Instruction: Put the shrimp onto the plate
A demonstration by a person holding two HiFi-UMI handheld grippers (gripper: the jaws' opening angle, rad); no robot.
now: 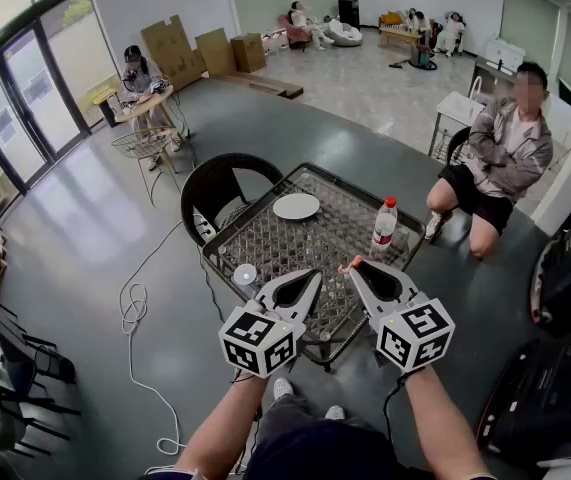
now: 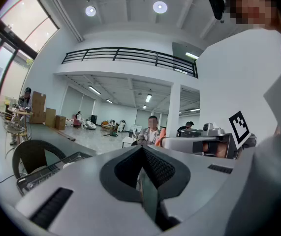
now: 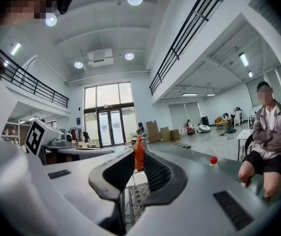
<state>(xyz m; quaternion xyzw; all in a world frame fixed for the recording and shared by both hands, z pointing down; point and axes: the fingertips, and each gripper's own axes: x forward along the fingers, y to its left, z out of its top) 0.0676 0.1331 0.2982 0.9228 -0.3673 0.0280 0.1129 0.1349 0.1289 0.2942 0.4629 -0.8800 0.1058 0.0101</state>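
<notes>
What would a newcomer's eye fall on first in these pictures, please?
Most striking is the orange shrimp pinched in the right tool, held above the near edge of the mesh-topped table. Beyond it, the white plate lies empty near the table's far side, with a red-capped bottle toward its right edge. The left tool is shut on nothing.
</notes>
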